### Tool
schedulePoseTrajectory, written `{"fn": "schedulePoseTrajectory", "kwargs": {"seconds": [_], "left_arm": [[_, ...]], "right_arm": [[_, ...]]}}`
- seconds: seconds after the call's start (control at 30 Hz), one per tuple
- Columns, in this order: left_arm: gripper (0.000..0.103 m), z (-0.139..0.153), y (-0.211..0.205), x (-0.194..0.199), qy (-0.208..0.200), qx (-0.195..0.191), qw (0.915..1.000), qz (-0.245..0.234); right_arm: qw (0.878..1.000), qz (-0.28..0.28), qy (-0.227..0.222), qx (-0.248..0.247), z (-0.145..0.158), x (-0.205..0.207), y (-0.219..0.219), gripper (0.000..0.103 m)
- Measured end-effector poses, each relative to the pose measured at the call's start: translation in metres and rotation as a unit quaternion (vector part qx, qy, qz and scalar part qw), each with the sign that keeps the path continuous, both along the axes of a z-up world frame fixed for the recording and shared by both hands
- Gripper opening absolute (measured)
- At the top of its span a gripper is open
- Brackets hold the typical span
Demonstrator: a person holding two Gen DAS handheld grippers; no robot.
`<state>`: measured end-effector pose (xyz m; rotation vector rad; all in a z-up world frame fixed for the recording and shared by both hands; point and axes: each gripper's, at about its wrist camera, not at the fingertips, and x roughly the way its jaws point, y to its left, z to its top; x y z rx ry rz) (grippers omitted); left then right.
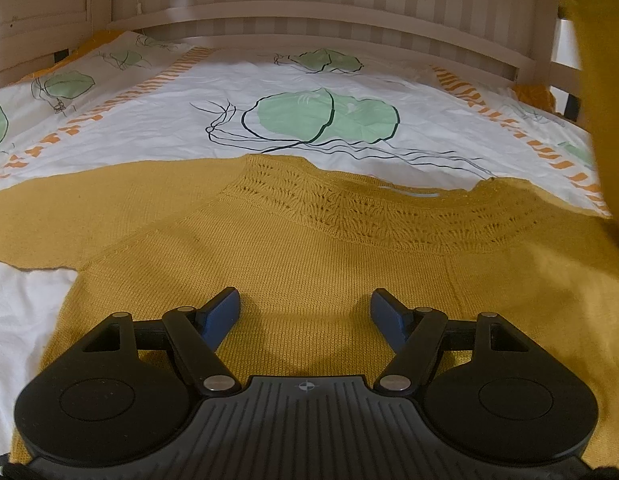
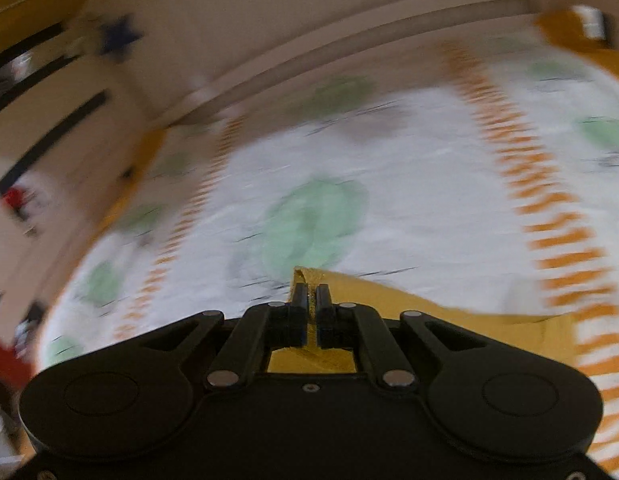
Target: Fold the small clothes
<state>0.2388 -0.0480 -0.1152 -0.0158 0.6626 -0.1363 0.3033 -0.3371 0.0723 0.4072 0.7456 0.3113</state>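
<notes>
— Two grippers over the bed (image 1: 149, 120); where's the sweater (image 1: 309, 248)?
— Spread flat on the leaf-print cover, lacy neckline toward the wooden headboard (image 1: 329, 20).
— And the left gripper (image 1: 305, 312)?
— Low over the sweater's body, its blue-padded fingers (image 1: 221, 312) spread wide, gripping nothing.
— The right gripper (image 2: 311, 304)?
— Fingers pinched on a yellow edge of the sweater (image 2: 429, 312), raised above the bed; that view is blurred
</notes>
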Motion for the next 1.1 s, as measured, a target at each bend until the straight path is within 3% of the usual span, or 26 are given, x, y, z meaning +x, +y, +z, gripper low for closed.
{"fn": "schedulePoseTrajectory", "kwargs": {"seconds": [0.17,0.37,0.47,0.57,0.67,0.7,0.93,1.1], "left_arm": [[0.071,0.0,0.001,-0.001,0.0,-0.003,1.0,0.0],[0.071,0.0,0.001,0.0,0.0,-0.006,1.0,0.0],[0.071,-0.001,0.002,0.0,0.0,-0.007,1.0,0.0],[0.071,-0.001,0.002,0.0,0.0,-0.008,1.0,0.0],[0.071,-0.001,0.002,0.0,0.0,-0.009,1.0,0.0],[0.071,-0.001,0.002,0.0,0.001,-0.009,1.0,0.0],[0.071,0.002,0.004,0.002,0.011,-0.004,0.9999,-0.008],[0.07,0.013,0.008,0.003,0.041,-0.005,0.9977,-0.053]], "right_arm": [[0.997,0.071,0.005,-0.003,-0.022,0.024,0.086,0.009],[0.993,0.106,0.047,-0.016,-0.077,0.041,0.146,0.009],[0.99,0.127,0.057,-0.023,-0.099,0.041,0.159,0.021],[0.99,0.125,0.055,-0.032,-0.104,0.032,0.157,0.024],[0.993,0.104,0.04,-0.042,-0.102,0.018,0.138,0.043],[0.994,0.096,0.038,-0.043,-0.1,0.015,0.131,0.045],[0.997,0.014,0.037,-0.066,-0.113,-0.035,0.053,0.045],[0.996,-0.041,0.04,-0.071,-0.134,-0.076,0.011,0.045]]}}
